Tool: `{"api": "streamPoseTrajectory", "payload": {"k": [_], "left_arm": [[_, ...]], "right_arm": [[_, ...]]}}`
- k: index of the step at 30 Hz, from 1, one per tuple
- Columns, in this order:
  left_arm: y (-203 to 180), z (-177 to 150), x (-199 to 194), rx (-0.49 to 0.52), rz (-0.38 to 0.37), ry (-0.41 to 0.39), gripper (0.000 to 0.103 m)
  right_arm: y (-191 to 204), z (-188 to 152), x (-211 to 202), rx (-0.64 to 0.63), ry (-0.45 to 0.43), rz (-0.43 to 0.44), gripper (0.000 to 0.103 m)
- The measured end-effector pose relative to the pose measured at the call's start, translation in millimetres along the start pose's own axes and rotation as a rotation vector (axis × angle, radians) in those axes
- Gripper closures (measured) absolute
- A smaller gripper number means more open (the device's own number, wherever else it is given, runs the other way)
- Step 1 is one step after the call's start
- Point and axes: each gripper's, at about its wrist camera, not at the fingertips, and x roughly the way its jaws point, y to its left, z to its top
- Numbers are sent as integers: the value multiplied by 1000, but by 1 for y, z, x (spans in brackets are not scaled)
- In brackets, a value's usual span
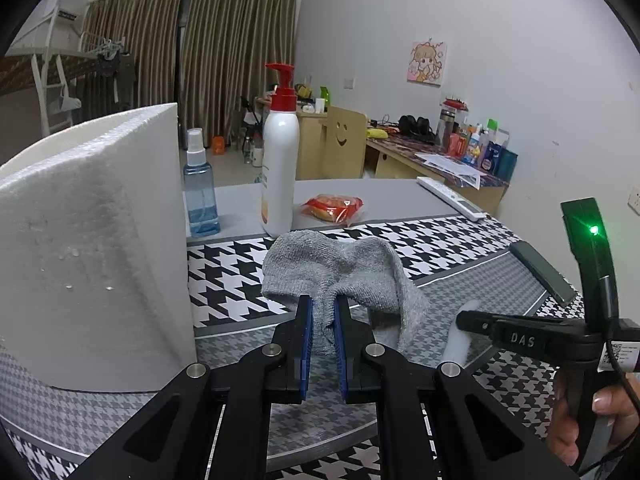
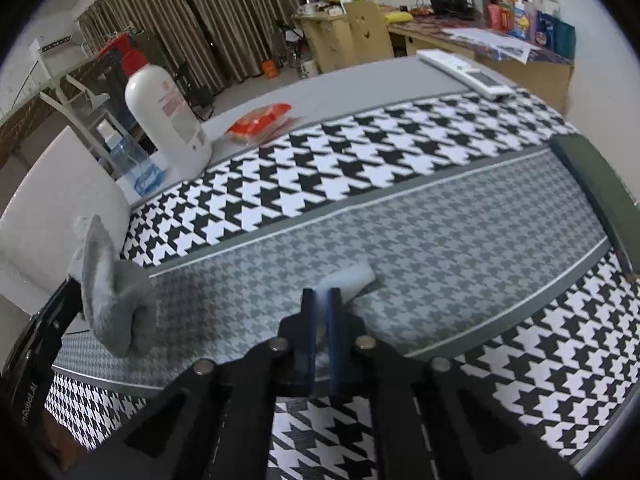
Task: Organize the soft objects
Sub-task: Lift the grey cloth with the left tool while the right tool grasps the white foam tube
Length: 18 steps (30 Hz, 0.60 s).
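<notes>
Your left gripper [image 1: 322,312] is clamped nearly closed on the grey sock [image 1: 340,272], which bunches up just ahead of the blue pads and droops to the R side, lifted off the houndstooth cloth [image 1: 460,240]. Your right gripper [image 2: 320,300] is closed as tight as it goes, and a small white soft piece [image 2: 352,278] sits pinched at its tips, one end poking out ahead and to the R while the rest is hidden btwn the blurred pads; the grip looks real but you can't be fully sure how deep it is. So, as a judgement: both soft items are picked up, nothing is placed yet, and no sorted pile or bin is visible, so most of the organizing is left. Just L of the left tool stands a big white foam block [image 1: 92,240], possibly another soft thing to deal w/, untouched. Farther ahead of the tools: blue spray bottle [image 1: 200,196], white pump bottle [image 1: 280,168], red snack packet [image 1: 334,208], then a white remote [image 1: 452,198] near the far edge. View diffs: the left cam shows your right tool from the side, w/ its green light and your hand [image 1: 592,420] on the handle, plus the sock's grip close up. The right cam shows the white piece's grip and the sock hanging from the side, which the left cam barely gives.
</notes>
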Motion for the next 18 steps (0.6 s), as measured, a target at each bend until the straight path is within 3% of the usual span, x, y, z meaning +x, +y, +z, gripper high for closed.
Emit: {"api": "streamPoseTrajectory", "payload": {"k": [18], "left_arm": [[3,8,-36,5,-1,-67,92]], "right_arm": [[38,-3,-60,-154,-156,56,96]]}}
